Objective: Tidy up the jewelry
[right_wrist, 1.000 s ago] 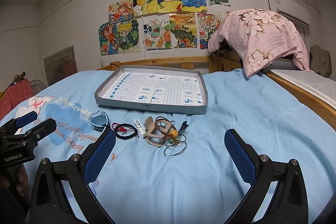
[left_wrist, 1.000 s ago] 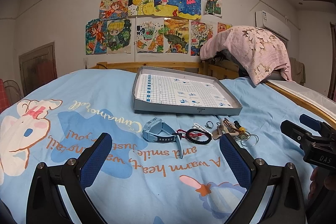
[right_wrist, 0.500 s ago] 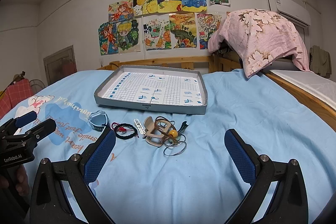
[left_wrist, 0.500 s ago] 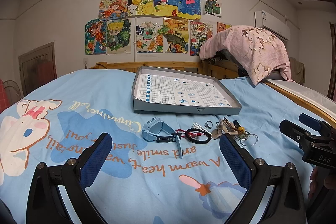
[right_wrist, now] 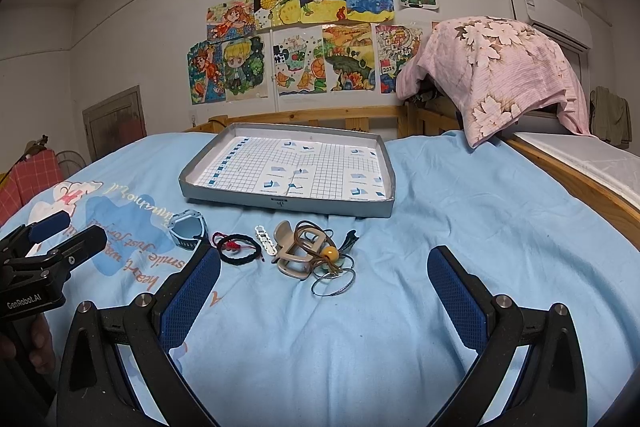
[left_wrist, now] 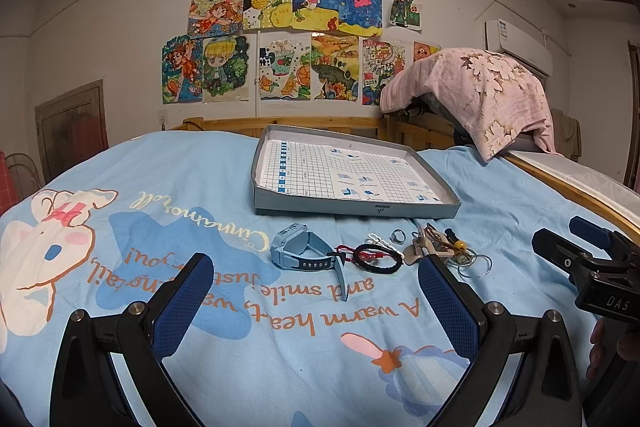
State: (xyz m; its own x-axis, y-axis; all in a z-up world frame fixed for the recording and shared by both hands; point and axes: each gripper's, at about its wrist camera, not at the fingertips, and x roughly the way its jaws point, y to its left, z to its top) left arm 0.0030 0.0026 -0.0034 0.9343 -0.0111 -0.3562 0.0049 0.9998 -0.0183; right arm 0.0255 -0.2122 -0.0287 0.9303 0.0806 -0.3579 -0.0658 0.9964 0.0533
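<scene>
A row of jewelry lies on the blue bedsheet in front of a shallow grey tray [left_wrist: 356, 207] [right_wrist: 288, 203] lined with grid paper. From left to right: a blue watch [left_wrist: 304, 253] [right_wrist: 188, 231], a black and red cord bracelet [left_wrist: 376, 258] [right_wrist: 239, 247], a white chain link piece [right_wrist: 266, 245], a silver ring [left_wrist: 398, 235], a beige hair claw [right_wrist: 294, 255] tangled with a brown cord and yellow bead, and thin wire hoops [right_wrist: 334, 281]. My left gripper [left_wrist: 316, 301] is open, just short of the watch. My right gripper [right_wrist: 324, 301] is open, near the hoops. Neither holds anything.
A pink floral cloth [right_wrist: 496, 67] is draped over the wooden bed frame at the back right. Drawings cover the wall behind. A wooden rail [right_wrist: 580, 183] runs along the bed's right side. Each gripper shows at the edge of the other's view, held by a hand.
</scene>
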